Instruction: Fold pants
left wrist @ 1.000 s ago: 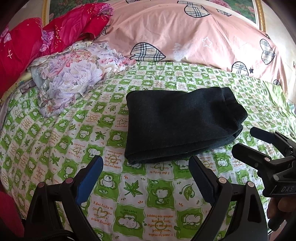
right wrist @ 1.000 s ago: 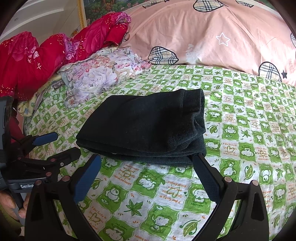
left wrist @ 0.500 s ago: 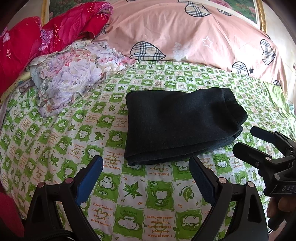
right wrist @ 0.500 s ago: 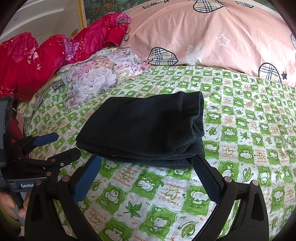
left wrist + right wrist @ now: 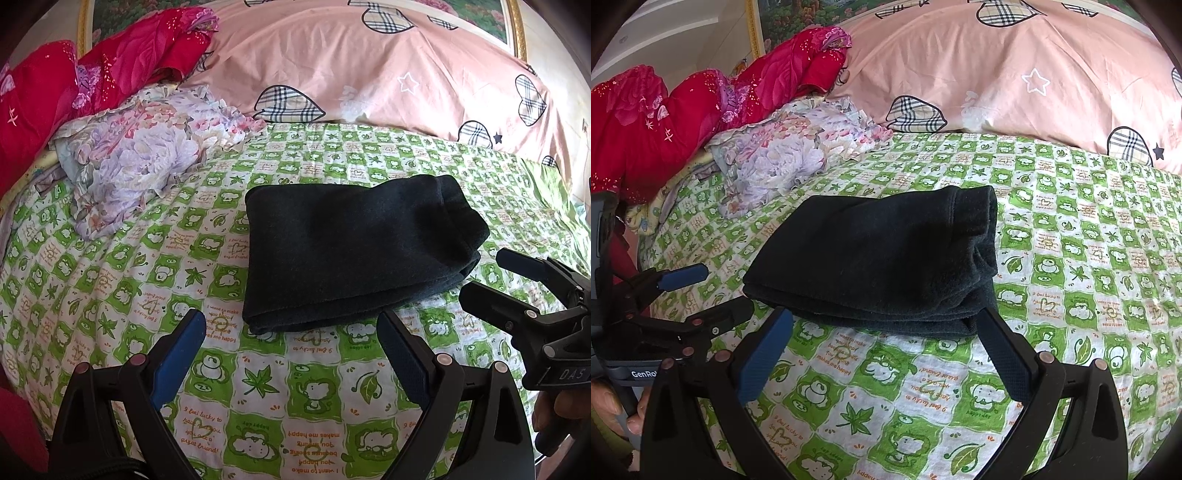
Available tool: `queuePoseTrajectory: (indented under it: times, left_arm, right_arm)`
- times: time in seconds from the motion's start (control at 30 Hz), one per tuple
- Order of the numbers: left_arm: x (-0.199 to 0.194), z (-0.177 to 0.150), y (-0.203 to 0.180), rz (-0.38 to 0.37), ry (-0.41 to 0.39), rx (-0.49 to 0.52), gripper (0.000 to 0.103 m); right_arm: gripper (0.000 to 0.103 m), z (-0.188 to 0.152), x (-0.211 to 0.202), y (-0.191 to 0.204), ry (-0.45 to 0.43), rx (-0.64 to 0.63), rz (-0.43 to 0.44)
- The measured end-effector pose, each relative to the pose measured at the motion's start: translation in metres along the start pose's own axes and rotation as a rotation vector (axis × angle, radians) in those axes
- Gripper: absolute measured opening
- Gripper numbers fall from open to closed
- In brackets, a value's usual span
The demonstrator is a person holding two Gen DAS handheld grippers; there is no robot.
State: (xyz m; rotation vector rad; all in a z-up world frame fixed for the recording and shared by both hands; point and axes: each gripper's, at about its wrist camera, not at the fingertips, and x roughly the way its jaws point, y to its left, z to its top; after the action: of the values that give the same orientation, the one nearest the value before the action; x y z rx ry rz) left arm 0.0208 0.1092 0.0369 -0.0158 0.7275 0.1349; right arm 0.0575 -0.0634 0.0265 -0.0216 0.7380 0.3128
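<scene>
The dark pants [image 5: 354, 247] lie folded in a thick rectangular stack on the green and white patterned bedsheet [image 5: 258, 384]. They also show in the right wrist view [image 5: 879, 262]. My left gripper [image 5: 291, 325] is open and empty, just in front of the stack's near edge. My right gripper [image 5: 886, 321] is open and empty, its fingertips at the stack's near edge. The right gripper shows at the right of the left wrist view [image 5: 484, 273], and the left gripper at the left of the right wrist view [image 5: 727, 291].
A floral cloth [image 5: 140, 162] lies bunched at the back left. A red quilt [image 5: 74, 88] is piled behind it. A large pink pillow [image 5: 369, 74] with plaid hearts runs along the back of the bed.
Both grippers have drawn back very slightly from the folded pants. The pants have not moved.
</scene>
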Motion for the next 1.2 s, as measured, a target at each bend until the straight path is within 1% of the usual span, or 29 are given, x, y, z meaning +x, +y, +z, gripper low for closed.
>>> queuePoseTrajectory:
  times: [0.2, 0.63, 0.77, 0.9, 1.2]
  left_arm:
    - [0.0, 0.001, 0.0, 0.001, 0.0, -0.002, 0.094]
    - [0.001, 0.014, 0.006, 0.003, -0.002, -0.013, 0.094]
    - [0.004, 0.016, 0.008, -0.012, 0.009, -0.029, 0.094]
    - [0.008, 0.019, 0.008, -0.004, 0.019, -0.029, 0.094]
    - [0.022, 0.028, 0.012, 0.015, 0.073, -0.042, 0.092]
  right_arm:
    - [0.1, -0.001, 0.0, 0.001, -0.001, -0.003, -0.002]
    - [0.1, 0.008, -0.003, -0.007, -0.008, 0.002, -0.016]
    - [0.1, 0.01, -0.001, -0.011, -0.004, 0.01, -0.017]
    - [0.1, 0.012, 0.002, -0.015, 0.003, 0.016, -0.017]
    - [0.1, 0.015, 0.005, -0.022, 0.017, 0.04, -0.016]
